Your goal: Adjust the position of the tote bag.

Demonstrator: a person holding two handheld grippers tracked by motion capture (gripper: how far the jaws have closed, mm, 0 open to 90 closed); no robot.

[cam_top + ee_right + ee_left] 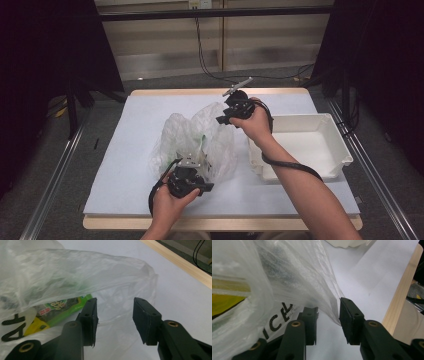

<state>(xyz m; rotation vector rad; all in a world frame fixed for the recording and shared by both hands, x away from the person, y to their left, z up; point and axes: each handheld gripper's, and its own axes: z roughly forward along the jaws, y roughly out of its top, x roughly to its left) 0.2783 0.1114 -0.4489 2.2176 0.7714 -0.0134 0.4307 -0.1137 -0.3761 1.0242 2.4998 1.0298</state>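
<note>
A clear, crumpled plastic bag (195, 142) with black lettering lies in the middle of the pale mat. Through the bag's film show a green snack packet (62, 306) and a yellow item (227, 302). My left gripper (196, 167) is at the bag's near edge. In the left gripper view its jaws (328, 322) stand apart, and a fold of the bag (312, 285) runs down into the gap and touches the right pad (345, 315). My right gripper (223, 119) hovers over the bag's far right side. It is open (115, 320), with only film beyond its pads.
A white plastic bin (340, 145) stands at the right of the mat (130, 150), close to my right forearm. The table's wooden edge (225, 222) runs along the front. Black cables trail over the floor behind the table.
</note>
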